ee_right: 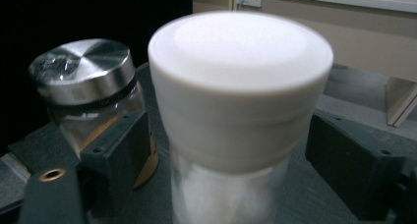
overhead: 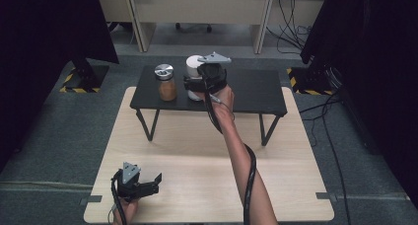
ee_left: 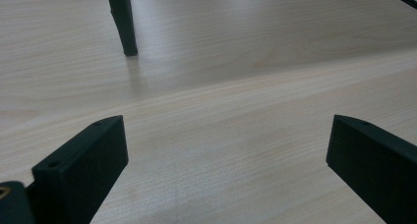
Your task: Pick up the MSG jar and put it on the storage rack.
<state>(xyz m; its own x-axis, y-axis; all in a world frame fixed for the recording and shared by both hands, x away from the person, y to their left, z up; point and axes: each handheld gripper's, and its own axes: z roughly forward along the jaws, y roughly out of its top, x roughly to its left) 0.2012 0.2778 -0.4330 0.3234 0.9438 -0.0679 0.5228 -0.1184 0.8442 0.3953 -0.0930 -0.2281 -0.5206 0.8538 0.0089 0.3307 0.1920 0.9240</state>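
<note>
You see a white-capped jar (ee_right: pixel 240 111) beside a silver-lidded jar (overhead: pixel 166 82) of orange-brown powder, both on the black stand (overhead: pixel 256 94) over pale wood table (overhead: pixel 197 185).

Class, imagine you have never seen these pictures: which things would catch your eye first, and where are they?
First, the white-lidded jar on the small black table, with the right gripper around it; a gap shows at the jaw on one side. Beside it stands a jar with a silver lid and brown contents. Near the front edge of the wooden table, the left gripper rests with open jaws.
</note>
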